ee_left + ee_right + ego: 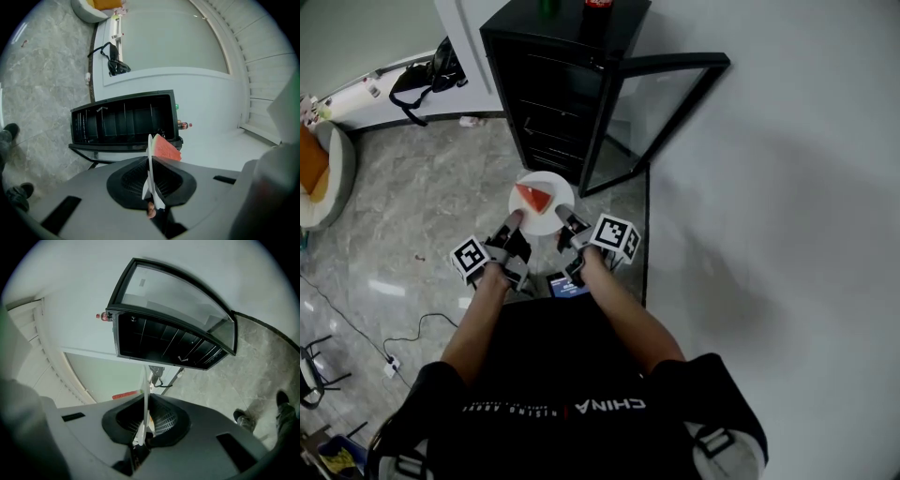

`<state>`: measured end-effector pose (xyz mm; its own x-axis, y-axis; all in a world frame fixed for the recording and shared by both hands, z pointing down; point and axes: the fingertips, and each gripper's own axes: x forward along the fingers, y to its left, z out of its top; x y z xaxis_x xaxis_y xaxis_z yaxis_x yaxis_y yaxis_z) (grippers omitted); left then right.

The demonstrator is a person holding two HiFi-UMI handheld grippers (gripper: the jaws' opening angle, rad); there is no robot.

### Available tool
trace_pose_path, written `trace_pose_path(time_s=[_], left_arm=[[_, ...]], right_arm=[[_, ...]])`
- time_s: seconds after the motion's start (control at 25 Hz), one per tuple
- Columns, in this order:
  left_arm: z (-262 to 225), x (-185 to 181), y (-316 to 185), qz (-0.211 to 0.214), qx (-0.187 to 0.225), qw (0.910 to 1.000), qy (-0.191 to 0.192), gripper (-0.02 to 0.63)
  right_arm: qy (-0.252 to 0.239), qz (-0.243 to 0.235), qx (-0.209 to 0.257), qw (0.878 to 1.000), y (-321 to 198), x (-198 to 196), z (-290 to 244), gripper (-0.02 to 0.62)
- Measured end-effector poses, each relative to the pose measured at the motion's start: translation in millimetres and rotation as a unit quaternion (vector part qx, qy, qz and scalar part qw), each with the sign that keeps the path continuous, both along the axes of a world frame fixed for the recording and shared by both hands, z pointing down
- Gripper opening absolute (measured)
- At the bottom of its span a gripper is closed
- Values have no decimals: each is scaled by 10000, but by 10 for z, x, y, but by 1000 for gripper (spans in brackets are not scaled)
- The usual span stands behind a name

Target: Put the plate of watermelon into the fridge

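Left claw point(151, 187) and right claw point(143, 425) each pinch an opposite rim of the thin white plate point(558, 192), held above the floor point(422, 206) before the open fridge point(562, 84). Keep both level so the red watermelon wedge point(533, 198) cannot slide; aim past the glass door point(661, 103) onto a black wire shelf point(122, 124).

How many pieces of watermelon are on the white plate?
1. The watermelon slice lies on the plate, toward its left side in the head view. The whole plate shows there, so none seems hidden.
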<state>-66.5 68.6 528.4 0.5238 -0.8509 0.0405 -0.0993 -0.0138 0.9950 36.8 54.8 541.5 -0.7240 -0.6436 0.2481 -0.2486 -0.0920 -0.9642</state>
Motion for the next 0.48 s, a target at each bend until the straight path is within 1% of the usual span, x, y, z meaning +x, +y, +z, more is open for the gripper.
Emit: trace_pose_path(time_s=[0.28, 0.48], left_arm=[[-89, -475, -490, 576, 163, 9982, -22, 31], [-155, -698, -787, 1010, 230, 9946, -4, 31]], right_arm=[[-11, 504, 84, 9987, -377, -470, -65, 31], [36, 877, 132, 9960, -586, -704, -129, 31]])
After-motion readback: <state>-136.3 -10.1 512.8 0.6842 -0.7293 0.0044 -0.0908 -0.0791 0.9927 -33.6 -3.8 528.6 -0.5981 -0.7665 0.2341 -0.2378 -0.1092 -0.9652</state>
